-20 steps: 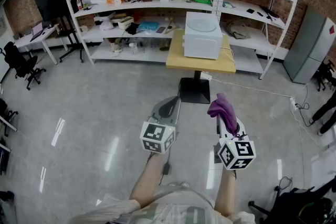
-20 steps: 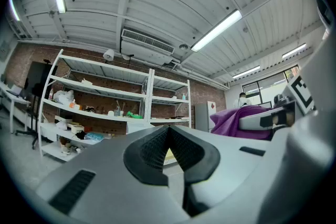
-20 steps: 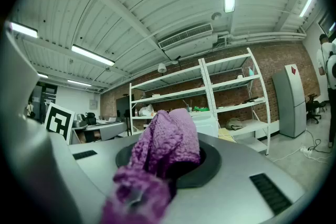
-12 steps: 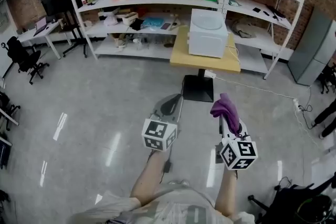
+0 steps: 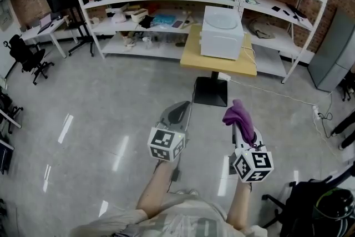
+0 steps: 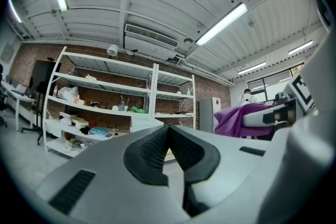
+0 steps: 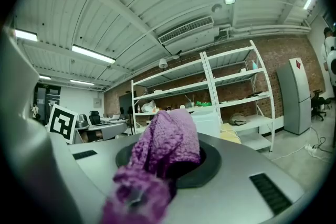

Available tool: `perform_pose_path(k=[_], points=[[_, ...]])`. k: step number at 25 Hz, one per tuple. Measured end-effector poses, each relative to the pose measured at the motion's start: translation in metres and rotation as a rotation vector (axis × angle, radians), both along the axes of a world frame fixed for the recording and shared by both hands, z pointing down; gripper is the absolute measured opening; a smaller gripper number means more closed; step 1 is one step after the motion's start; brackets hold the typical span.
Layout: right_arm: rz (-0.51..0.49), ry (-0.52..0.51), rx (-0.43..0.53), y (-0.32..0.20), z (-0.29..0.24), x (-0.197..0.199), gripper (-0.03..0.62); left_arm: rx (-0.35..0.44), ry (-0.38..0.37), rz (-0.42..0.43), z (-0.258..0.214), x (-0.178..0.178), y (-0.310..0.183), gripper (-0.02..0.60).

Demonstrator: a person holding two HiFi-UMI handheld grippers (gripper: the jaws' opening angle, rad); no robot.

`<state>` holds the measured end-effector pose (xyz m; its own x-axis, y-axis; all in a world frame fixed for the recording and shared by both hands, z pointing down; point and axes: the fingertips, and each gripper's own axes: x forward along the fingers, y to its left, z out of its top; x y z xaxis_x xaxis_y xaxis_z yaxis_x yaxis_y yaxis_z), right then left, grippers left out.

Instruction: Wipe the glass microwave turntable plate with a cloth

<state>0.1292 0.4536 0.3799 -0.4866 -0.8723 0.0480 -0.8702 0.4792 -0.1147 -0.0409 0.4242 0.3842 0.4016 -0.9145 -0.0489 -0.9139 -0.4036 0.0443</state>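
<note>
Wiping had not begun. You stood on the open floor, well apart from the surface (image 5: pixel 193 59) carrying the microwave (image 5: pixel 222 39). The turntable plate (image 5: pixel 223 18) appeared to lie on top of the microwave, untouched. Your right gripper (image 5: pixel 239 126) was clamped on the purple cloth (image 5: pixel 237 112), which bunched up over its jaws. Your left gripper (image 5: pixel 178 110) was closed with nothing between its jaws. Remaining, by my judgement: the approach, steadying the plate, and the whole wipe.
</note>
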Motion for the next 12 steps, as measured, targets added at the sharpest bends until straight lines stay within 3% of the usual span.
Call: perform_pose_path(k=[7,12], points=[[-0.045,-0.05,-0.061,-0.012,0.027,0.021,0.055,-0.042,0.004,-0.021,0.023,0.012,-0.013,0.003],[-0.036,-0.075,-0.092,-0.048,0.044,0.027,0.055,-0.053,0.01,-0.05,0.03,0.005,-0.049,0.003]])
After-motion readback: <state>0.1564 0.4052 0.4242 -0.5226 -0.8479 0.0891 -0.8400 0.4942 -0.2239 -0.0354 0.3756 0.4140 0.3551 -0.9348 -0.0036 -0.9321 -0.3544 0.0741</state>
